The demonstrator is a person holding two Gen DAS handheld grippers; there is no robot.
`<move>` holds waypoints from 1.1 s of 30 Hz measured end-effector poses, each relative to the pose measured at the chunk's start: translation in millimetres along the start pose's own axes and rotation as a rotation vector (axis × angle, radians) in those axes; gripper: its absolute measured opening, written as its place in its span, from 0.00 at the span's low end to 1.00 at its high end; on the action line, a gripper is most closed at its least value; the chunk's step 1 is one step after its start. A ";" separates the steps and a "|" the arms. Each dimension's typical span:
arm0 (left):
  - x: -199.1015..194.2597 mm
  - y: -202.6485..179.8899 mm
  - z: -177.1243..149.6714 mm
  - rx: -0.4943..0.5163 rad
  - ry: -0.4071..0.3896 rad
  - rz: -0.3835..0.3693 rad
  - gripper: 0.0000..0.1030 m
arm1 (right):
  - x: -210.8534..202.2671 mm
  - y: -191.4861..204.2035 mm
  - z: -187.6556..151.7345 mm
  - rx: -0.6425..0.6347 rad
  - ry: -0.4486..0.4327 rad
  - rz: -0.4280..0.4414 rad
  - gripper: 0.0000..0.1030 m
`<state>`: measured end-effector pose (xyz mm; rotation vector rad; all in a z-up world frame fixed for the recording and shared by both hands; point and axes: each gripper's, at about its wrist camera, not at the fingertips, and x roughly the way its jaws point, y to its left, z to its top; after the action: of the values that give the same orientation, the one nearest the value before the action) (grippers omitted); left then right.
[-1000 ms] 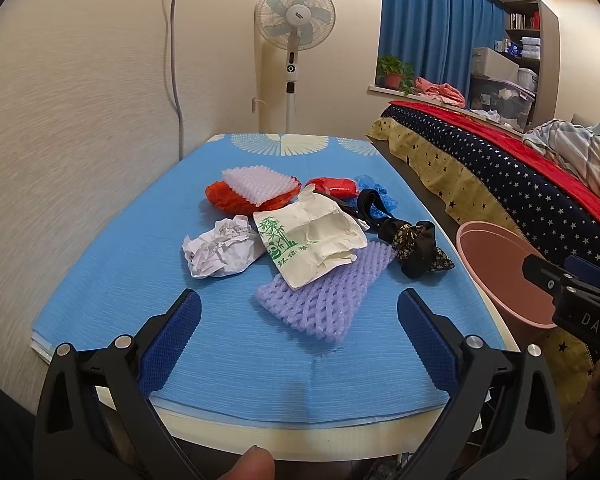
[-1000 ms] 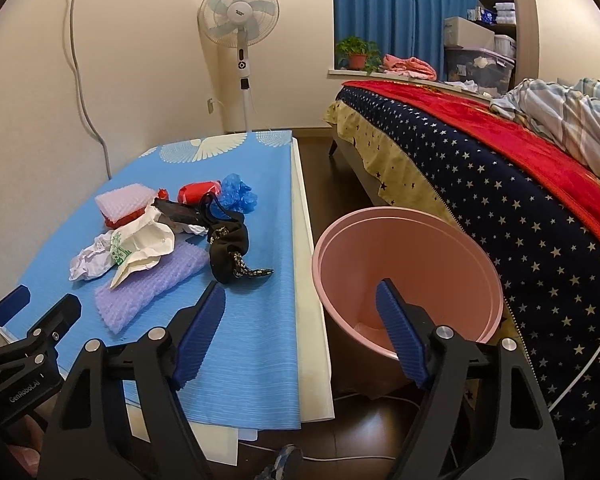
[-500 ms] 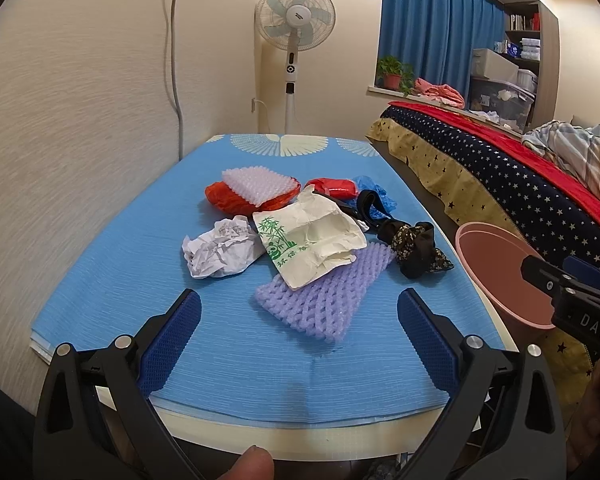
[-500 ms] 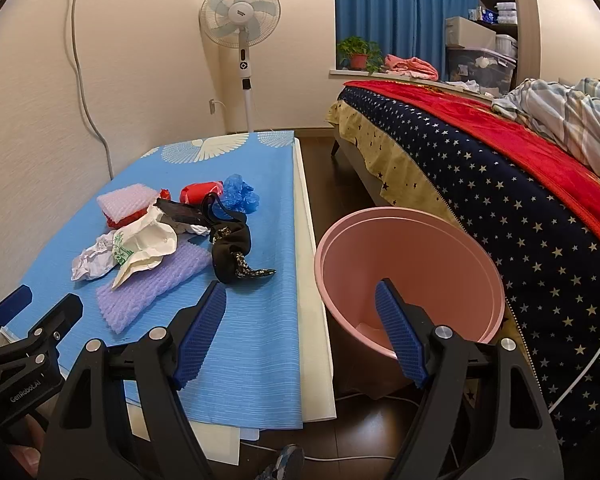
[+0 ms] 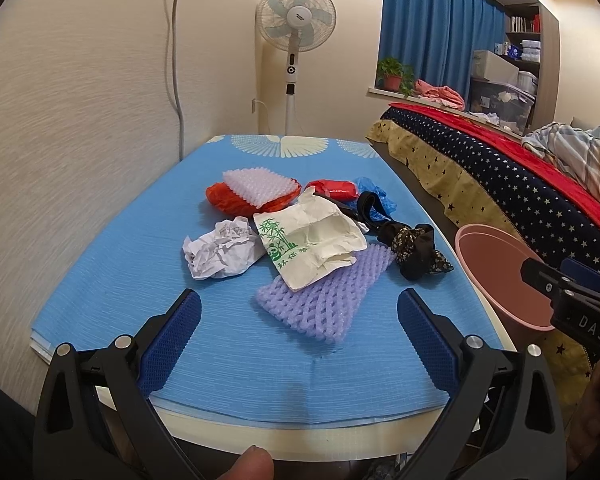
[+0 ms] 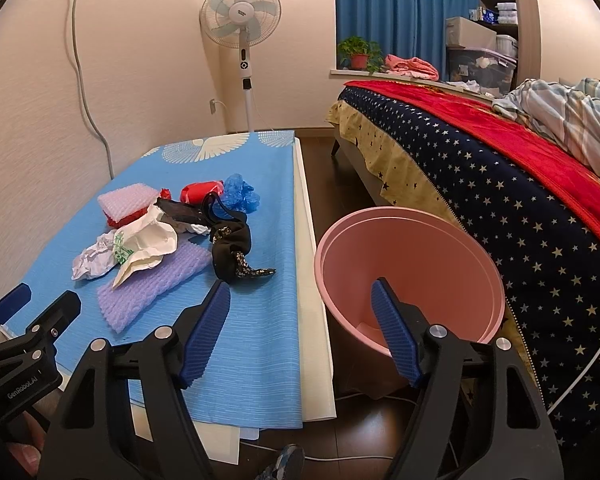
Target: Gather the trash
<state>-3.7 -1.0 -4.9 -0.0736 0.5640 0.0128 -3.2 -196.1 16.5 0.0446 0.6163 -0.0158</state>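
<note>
The right gripper has been narrowed slightly, jaws closing on nothing; the left gripper is held wide apart, empty. No trash has been collected yet.

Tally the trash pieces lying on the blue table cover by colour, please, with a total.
White or cream (crumpled paper, paper bag with green print, white foam net): 3
Red or orange (orange bag, red wrapper): 2
Purple (foam net): 1
Blue (plastic film): 1
Black (patterned cloth): 1
Total: 8
</note>
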 end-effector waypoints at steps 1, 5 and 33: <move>0.0 0.0 0.0 -0.001 0.000 0.000 0.93 | -0.3 0.1 0.3 0.000 0.000 0.001 0.69; -0.4 2.4 1.5 -0.011 0.001 0.000 0.92 | -1.2 0.0 0.7 0.004 -0.011 -0.006 0.60; 86.9 83.6 21.7 -0.216 0.128 0.082 0.62 | 98.9 21.7 31.7 0.108 0.082 0.133 0.57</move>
<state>78.7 83.3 -38.5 -0.2632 0.6925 0.1499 96.5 -176.1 -14.0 0.1914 0.6931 0.0823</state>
